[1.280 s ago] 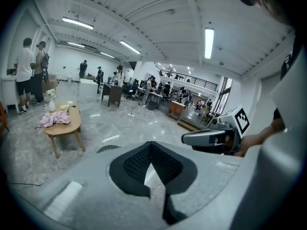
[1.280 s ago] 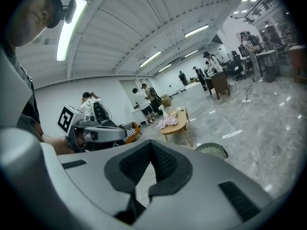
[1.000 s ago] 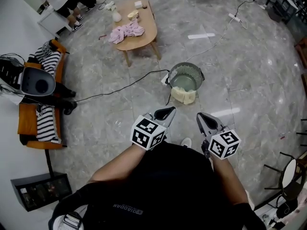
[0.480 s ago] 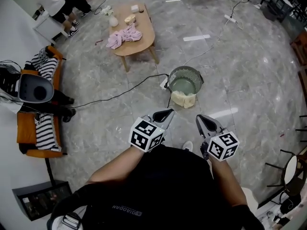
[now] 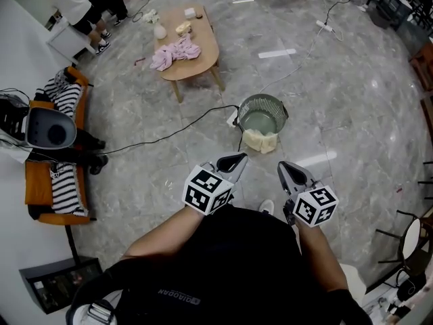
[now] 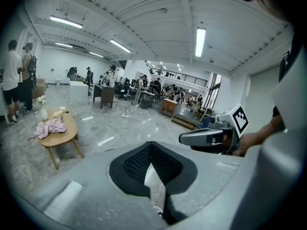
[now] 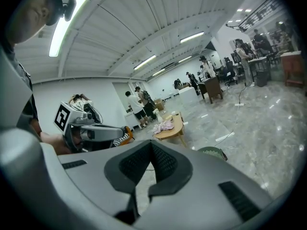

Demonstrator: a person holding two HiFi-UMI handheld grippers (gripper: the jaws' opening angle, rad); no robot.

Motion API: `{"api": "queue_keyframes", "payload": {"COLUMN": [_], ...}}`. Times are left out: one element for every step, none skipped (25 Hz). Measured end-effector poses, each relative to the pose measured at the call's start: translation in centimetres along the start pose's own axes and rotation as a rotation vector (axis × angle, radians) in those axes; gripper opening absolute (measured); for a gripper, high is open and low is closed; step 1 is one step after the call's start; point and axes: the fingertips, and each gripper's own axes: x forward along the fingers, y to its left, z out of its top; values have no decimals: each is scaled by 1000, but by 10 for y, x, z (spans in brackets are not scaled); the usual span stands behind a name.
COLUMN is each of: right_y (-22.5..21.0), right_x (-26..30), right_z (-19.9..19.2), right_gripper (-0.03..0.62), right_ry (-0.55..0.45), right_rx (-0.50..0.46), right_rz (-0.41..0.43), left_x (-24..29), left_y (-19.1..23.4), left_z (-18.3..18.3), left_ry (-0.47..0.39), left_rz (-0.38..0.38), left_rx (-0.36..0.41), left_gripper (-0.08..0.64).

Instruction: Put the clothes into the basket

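Both grippers are held side by side in front of the person's chest, above the floor. My left gripper (image 5: 239,158) is shut with nothing in it, and my right gripper (image 5: 282,164) is shut and empty too. Ahead of them on the floor stands a round grey-green wire basket (image 5: 262,104), with a pale yellow cloth (image 5: 260,140) draped over its near rim. Pink clothes (image 5: 174,51) lie on an oval wooden table (image 5: 203,53) farther off to the left. The pink clothes (image 6: 49,127) also show in the left gripper view, and the basket (image 7: 214,153) in the right gripper view.
An orange bench (image 5: 35,175) at the left carries striped clothes (image 5: 66,180) and a grey device (image 5: 51,129). A black cable (image 5: 169,128) runs across the floor to the basket. People (image 5: 74,2) stand at the far left. A chair (image 5: 409,242) is at the right edge.
The head view has shifted slightly, so the table and basket sit a little higher in the picture. Both grippers keep their places and stay shut.
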Motion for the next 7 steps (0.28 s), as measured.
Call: {"api": "queue_keyframes", "payload": {"right_y": [0,0,0,0,1,1,2], "right_x": [0,1,1,2,3,3,4], "right_z": [0,-1,-1,-1,-1,-2,-2], "right_gripper": [14,14,14,14,14,14,14], "right_ry": [-1,-1,-1,-1,-1,-1,-1], "right_rx": [2,3,4,4,5,6,6], "right_rz": [-1,-1,-1,-1,-1,0,0], "left_x": [0,0,0,-1,-1,-2,-3], "left_y": [0,1,1,2,2,3,4], "left_z": [0,0,0,0,-1,-1,-2], "left_ry": [0,0,0,0,0,0,0], "left_rz": [0,0,0,0,0,1,2], "left_rx": [0,0,0,1,1,0,0], "left_gripper": [0,0,0,0,0,0,0]}}
